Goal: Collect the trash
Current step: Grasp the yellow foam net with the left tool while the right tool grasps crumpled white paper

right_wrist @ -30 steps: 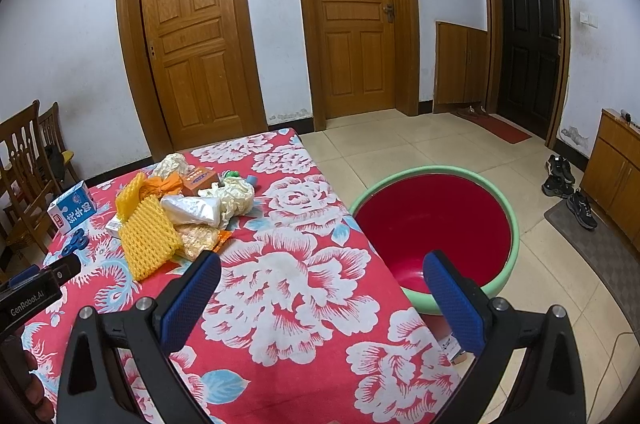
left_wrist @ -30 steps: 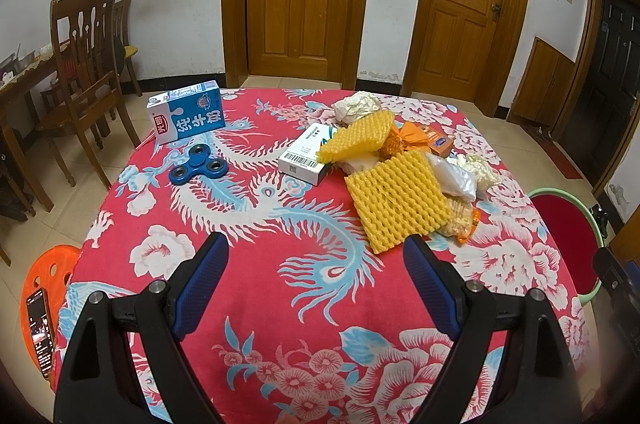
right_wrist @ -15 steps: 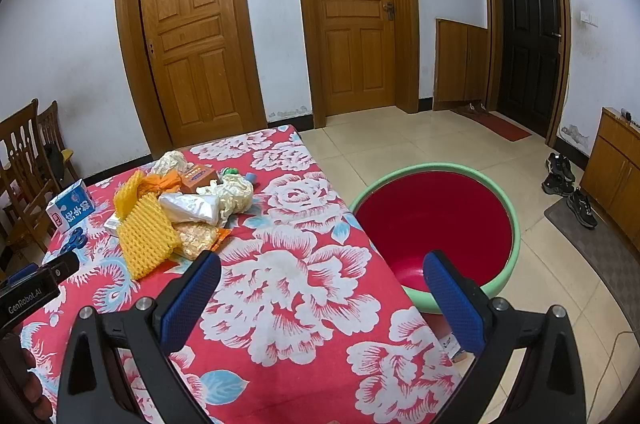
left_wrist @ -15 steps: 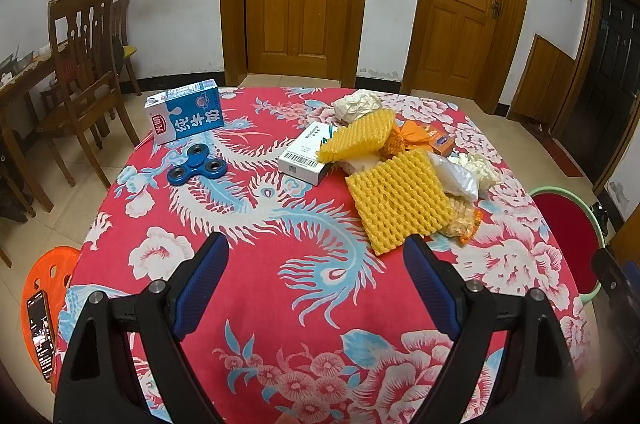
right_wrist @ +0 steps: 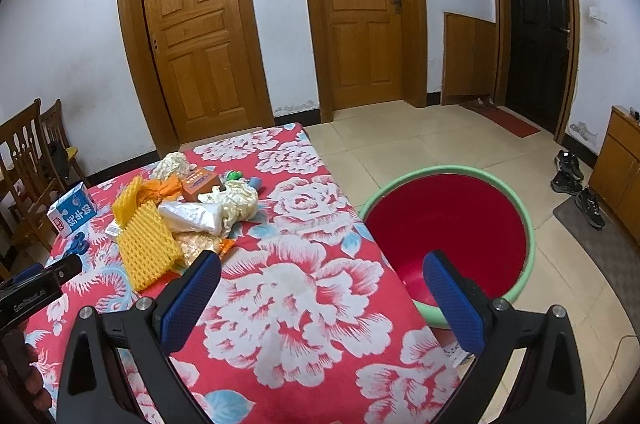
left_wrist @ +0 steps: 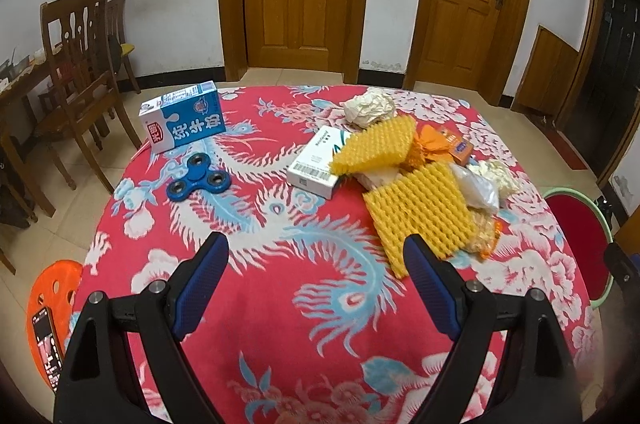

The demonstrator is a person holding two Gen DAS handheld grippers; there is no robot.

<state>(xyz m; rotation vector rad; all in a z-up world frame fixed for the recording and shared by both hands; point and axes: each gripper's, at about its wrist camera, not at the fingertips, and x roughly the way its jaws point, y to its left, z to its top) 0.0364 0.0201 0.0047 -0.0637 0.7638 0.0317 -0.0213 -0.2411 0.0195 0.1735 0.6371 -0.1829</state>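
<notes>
A pile of trash lies on the red flowered tablecloth (left_wrist: 304, 304): a flat yellow foam net (left_wrist: 420, 212) (right_wrist: 148, 248), a second folded foam net (left_wrist: 378, 143), crumpled paper (left_wrist: 368, 107), an orange wrapper (left_wrist: 430, 143), a clear plastic bag (left_wrist: 476, 187) (right_wrist: 192, 216) and a white box (left_wrist: 320, 163). My left gripper (left_wrist: 316, 260) hovers open over the cloth, short of the pile. My right gripper (right_wrist: 320, 276) is open near the table's right edge, empty. A red basin with a green rim (right_wrist: 452, 232) sits on the floor beside the table.
A blue milk carton (left_wrist: 184, 121) and a blue fidget spinner (left_wrist: 198, 179) lie at the table's far left. Wooden chairs (left_wrist: 80, 63) stand to the left. An orange stool (left_wrist: 52, 300) with a phone on it sits low left. Shoes (right_wrist: 576, 183) lie by a cabinet.
Both grippers have crept slightly forward toward the pile; the trash sits a little nearer in both views. Nothing was taken hold of.
</notes>
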